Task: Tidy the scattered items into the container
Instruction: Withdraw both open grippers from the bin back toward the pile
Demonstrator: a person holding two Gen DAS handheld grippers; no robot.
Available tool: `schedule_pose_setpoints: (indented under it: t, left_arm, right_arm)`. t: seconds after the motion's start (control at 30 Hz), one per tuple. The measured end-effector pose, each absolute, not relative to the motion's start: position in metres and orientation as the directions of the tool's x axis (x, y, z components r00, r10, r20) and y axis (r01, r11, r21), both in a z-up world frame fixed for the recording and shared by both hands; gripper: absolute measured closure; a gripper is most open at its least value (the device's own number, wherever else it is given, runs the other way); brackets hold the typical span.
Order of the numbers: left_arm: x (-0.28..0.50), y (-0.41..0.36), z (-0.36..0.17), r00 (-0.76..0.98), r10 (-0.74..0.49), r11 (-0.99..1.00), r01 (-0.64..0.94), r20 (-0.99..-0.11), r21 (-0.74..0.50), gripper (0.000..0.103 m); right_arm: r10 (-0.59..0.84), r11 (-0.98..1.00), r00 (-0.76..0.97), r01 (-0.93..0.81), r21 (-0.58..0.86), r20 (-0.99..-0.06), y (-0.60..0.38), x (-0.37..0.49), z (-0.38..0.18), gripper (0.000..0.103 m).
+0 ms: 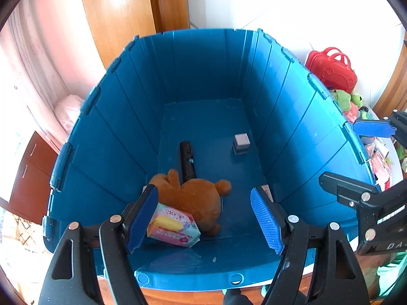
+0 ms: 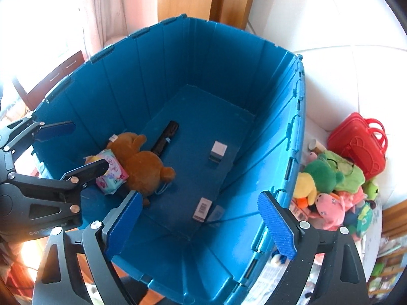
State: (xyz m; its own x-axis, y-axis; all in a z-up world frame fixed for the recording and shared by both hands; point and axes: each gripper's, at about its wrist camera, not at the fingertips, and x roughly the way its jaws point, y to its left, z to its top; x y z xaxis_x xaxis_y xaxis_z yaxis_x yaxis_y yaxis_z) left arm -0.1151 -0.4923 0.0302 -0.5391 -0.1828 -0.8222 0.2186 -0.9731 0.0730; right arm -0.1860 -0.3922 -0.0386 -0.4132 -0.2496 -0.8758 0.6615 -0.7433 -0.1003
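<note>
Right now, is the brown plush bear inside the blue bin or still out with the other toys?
Inside. The brown plush bear lies on the floor of the blue bin, leaning against a pink packet.

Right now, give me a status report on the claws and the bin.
Left claw open, empty, over blue bin. Right claw open, empty. Brown plush, pink packet, black remote inside. Plush pile still outside. Nothing blocking.

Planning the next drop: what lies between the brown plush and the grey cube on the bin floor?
Bare blue floor between the brown plush and grey cube; the black stick lies off to the side, per the right wrist view.
</note>
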Motion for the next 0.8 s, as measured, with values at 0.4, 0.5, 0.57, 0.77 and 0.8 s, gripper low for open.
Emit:
schedule_pose_setpoints:
  t: [0.4,0.5,0.57,0.77,0.8]
  left_arm:
    - [-0.089,-0.475,0.053,-0.66,-0.251,-0.961,0.259,-0.708,0.099,0.028]
    - [-0.085,-0.466,0.054,-0.673,-0.25,-0.962,0.252,-0.697,0.102,0.028]
    - [-0.082,-0.459,0.055,-0.683,-0.24,-0.965,0.245,-0.69,0.094,0.028]
    - [-0.081,-0.432,0.059,-0.72,-0.209,-0.975,0.201,-0.662,0.089,0.028]
    - [-0.083,-0.427,0.059,-0.724,-0.201,-0.978,0.191,-0.66,0.088,0.028]
  right_arm:
    - [-0.338,-0.8,-0.565,0.593,-0.087,-0.753,-0.358,-0.158,-0.011,0.001]
    - [-0.348,-0.813,-0.586,0.578,-0.076,-0.732,-0.348,-0.149,-0.007,0.001]
    - [-0.351,-0.822,-0.589,0.566,-0.061,-0.727,-0.34,-0.146,-0.007,0.001]
    - [-0.318,-0.868,-0.629,0.494,-0.048,-0.709,-0.307,-0.14,-0.01,0.001]
    - [-0.311,-0.876,-0.635,0.48,-0.046,-0.707,-0.3,-0.139,-0.011,0.001]
